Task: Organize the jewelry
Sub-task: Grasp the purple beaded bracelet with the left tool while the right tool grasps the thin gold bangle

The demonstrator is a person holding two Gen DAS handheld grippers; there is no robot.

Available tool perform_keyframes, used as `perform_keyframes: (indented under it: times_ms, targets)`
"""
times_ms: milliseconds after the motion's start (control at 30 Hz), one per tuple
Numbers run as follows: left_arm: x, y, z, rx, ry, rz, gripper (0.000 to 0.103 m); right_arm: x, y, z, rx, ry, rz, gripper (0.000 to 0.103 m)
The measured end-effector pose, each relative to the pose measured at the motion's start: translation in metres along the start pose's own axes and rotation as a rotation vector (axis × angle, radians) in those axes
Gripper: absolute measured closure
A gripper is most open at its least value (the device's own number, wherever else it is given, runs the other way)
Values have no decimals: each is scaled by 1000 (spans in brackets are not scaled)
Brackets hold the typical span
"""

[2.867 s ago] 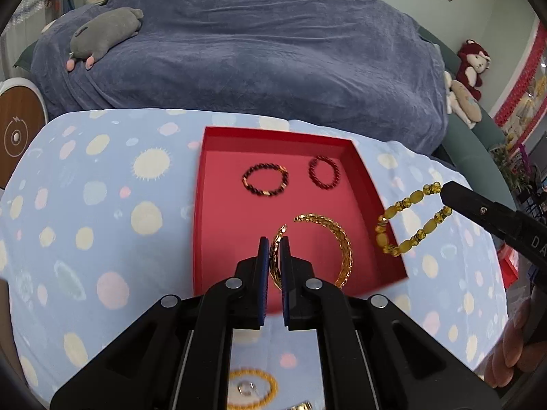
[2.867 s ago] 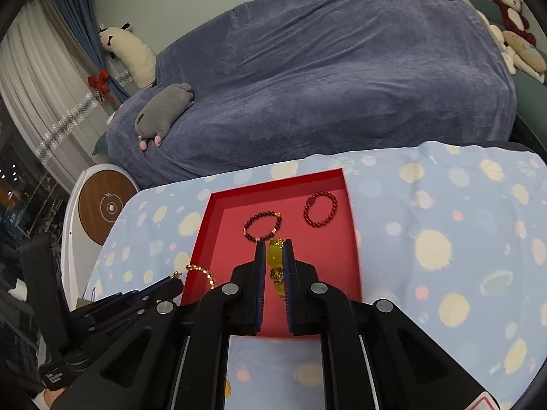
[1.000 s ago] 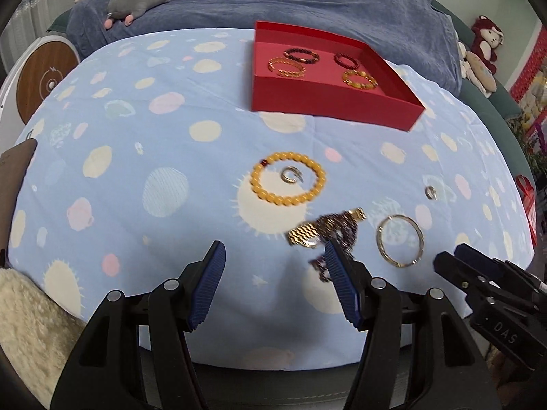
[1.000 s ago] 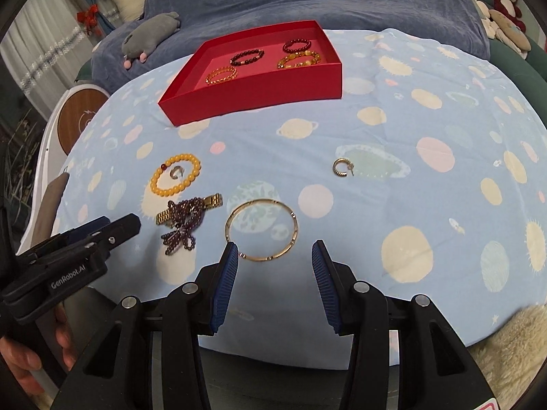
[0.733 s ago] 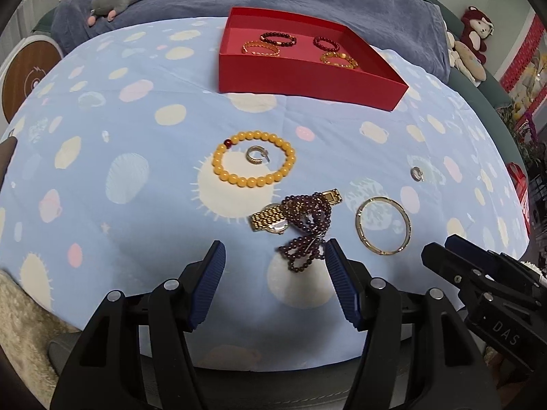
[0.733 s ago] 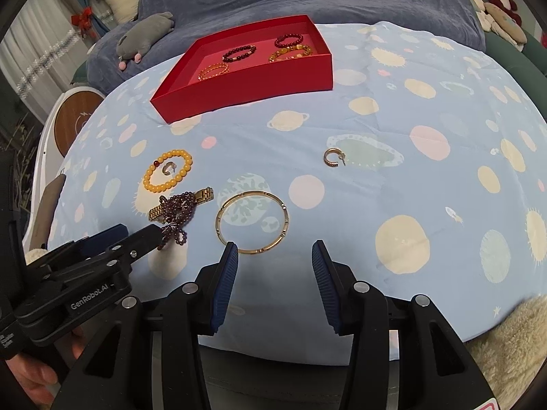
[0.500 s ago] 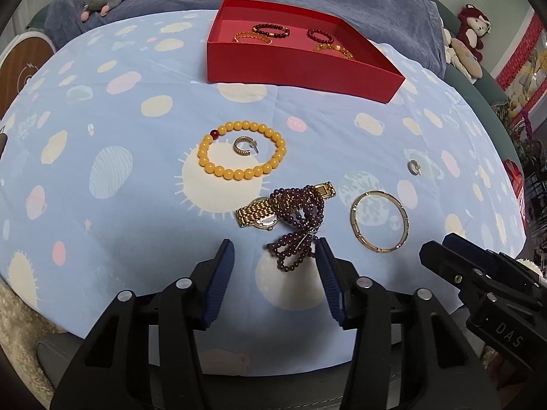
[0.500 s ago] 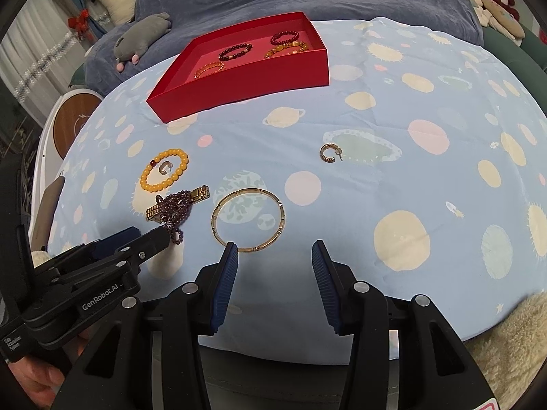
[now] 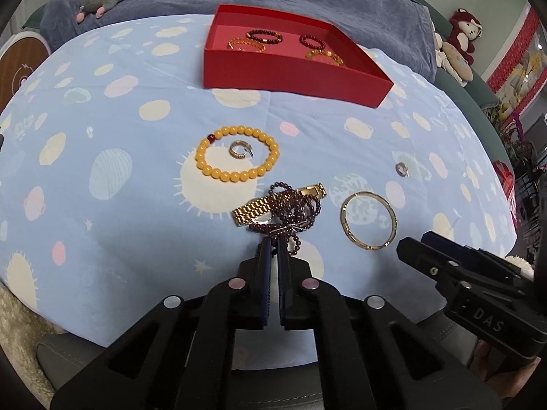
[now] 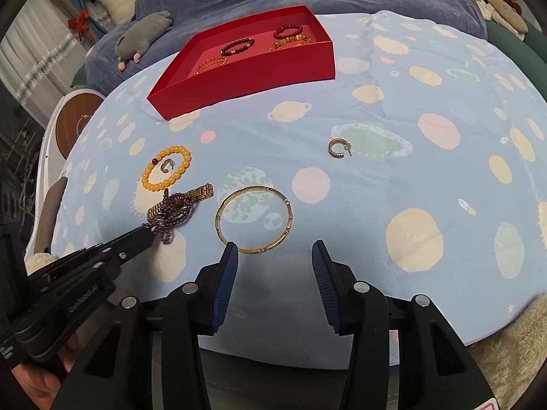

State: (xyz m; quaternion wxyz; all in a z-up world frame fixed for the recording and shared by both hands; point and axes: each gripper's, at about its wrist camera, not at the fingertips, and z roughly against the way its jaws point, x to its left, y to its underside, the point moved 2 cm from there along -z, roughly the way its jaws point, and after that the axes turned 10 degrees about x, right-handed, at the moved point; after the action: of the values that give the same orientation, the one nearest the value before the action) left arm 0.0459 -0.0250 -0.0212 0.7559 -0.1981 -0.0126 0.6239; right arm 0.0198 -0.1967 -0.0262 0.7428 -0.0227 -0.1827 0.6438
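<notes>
1. Left gripper [image 9: 274, 243] is clamped on the near end of a dark garnet bead strand [image 9: 294, 210], which lies tangled over a gold watch [image 9: 254, 209] on the planet-print counter [image 9: 112, 171].
2. Right gripper [image 10: 271, 256] hangs with jaws apart just short of a gold bangle [image 10: 254, 219]; only its own camera shows that gap.
3. Yellow bead bracelet [image 9: 237, 156] encircles a small hoop earring [image 9: 238, 149].
4. Second earring [image 10: 338, 149] reads clearly from the right wrist, barely from the left.
5. Red tray [image 9: 290, 75] at the counter's far side holds four bracelets.
</notes>
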Motion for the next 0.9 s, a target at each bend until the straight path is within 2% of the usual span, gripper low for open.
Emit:
perform_keyframes:
  times_ms: [200,233,300,367,500,667,733,767,900]
  targets:
    - [12,-2,11,-20,-6,33,100,11,-3,-9,15,0,31,58]
    - [14,-2,12,-21,-8,39,100,14,-3,-11,17,12,43,55]
    - [16,-2,15,-27,-9,51,100,18,-4,-12,9,33,58,39]
    - [18,-4,19,-32,-2,58,100,21,-8,-15,1,48,67,36]
    - [18,-7,24,-42,1,58,100,26,-15,-26,21,57,78,36]
    - [19,-10,29,-50,13,66,103,36,-18,-33,3,114,128,35]
    - [18,-12,32,-56,15,63,103,38,-19,-34,-5,137,147,37]
    - [18,-13,32,-57,12,61,103,38,-19,-34,-8,151,157,42]
    - [21,-13,28,-32,21,84,103,35,-19,-33,-10,151,165,43]
